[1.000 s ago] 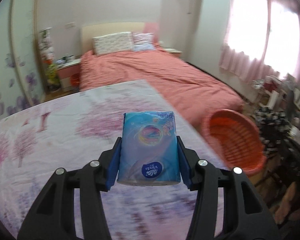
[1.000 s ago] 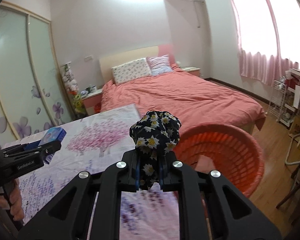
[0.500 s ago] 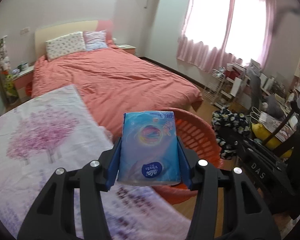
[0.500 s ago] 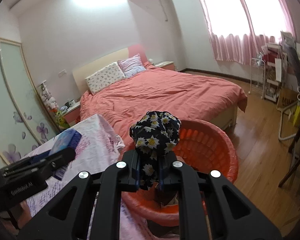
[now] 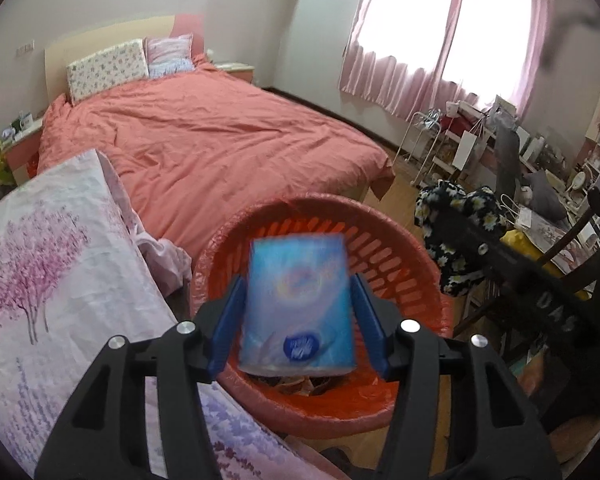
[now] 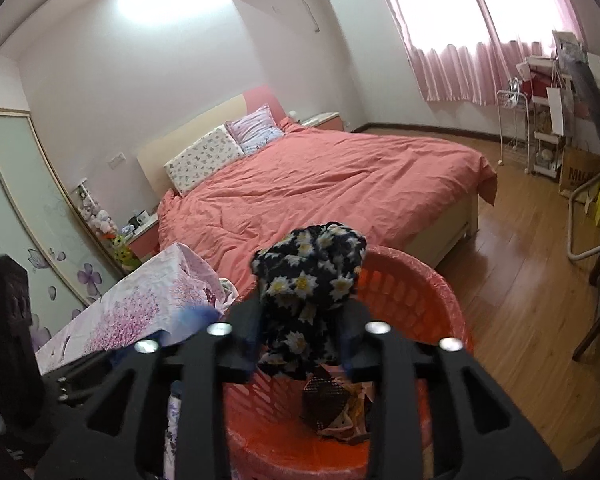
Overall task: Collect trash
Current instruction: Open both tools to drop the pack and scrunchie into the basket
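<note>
A blue tissue pack [image 5: 300,312] sits blurred between the blue pads of my left gripper [image 5: 297,280]. The jaws are opening, with slim gaps showing on both sides of the pack. It hangs over the orange basket [image 5: 380,216]. My right gripper [image 6: 304,304] is opening too, and a black cloth with white daisies [image 6: 312,264] sits loosely between its fingers, above the same basket [image 6: 432,280]. In the left wrist view that cloth [image 5: 456,216] shows at the right of the basket. Wrappers and a dark mesh piece [image 6: 332,404] lie in the basket's bottom.
A table with a pink tree-print cloth [image 5: 60,280] borders the basket on the left. A bed with a salmon cover [image 5: 204,140] lies beyond. Wooden floor [image 6: 520,280] spreads to the right, with cluttered shelves [image 6: 552,120] and a dark chair [image 5: 580,264] at the right edge.
Both grippers swung from over the table to above the basket. The right jaws have spread off the daisy cloth. The left jaws have widened and the tissue pack has gone blurred between them.
</note>
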`<state>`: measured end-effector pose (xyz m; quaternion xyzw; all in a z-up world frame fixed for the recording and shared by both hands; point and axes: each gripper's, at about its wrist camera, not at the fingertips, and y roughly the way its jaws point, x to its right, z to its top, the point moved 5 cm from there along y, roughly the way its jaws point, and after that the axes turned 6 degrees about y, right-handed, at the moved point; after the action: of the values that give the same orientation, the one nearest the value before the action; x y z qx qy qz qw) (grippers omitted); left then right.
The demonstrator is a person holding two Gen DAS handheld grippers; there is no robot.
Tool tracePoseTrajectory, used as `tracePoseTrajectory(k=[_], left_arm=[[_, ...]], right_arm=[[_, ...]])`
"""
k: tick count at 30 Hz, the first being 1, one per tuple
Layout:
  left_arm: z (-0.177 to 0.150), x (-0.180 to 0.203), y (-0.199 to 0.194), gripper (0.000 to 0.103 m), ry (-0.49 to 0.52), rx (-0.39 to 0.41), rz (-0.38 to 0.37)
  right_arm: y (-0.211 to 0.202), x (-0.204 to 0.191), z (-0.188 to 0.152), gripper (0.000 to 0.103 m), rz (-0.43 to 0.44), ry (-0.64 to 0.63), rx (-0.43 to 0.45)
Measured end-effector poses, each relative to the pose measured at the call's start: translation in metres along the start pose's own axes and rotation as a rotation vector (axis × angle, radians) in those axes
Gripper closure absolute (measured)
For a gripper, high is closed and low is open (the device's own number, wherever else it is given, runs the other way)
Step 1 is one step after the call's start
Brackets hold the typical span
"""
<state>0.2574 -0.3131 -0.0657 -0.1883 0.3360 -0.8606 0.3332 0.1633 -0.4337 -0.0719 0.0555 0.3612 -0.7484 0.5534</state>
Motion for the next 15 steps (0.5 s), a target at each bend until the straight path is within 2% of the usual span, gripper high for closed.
tracePoseTrajectory(k=[2,8,11,13,15], left_arm=[[-0.002,-0.005,0.006,0.042,-0.009,-0.012,0.014],[-0.011,-0.025,0.004,0.041,-0.032,-0.029,0.072],[-0.016,-0.038,-0.011,0.041,-0.045,-0.021,0.106],[-0.020,-0.045,-0.028,0.039,-0.061,-0.009,0.125],[-0.027,-0.053,-0.051,0.037,-0.066,0.015,0.162]], right_arm=[[0.002,0.002,0.000,0.054,-0.004,0.012,-0.010],[-0.006,0.006,-0.005,0.042,-0.027,0.026,-0.008],[-0.015,0.002,-0.005,0.040,-0.040,0.017,0.005],[-0.028,-0.002,-0.006,0.031,-0.050,0.015,0.023],[-0.038,-0.007,-0.006,0.028,-0.059,0.005,0.047]])
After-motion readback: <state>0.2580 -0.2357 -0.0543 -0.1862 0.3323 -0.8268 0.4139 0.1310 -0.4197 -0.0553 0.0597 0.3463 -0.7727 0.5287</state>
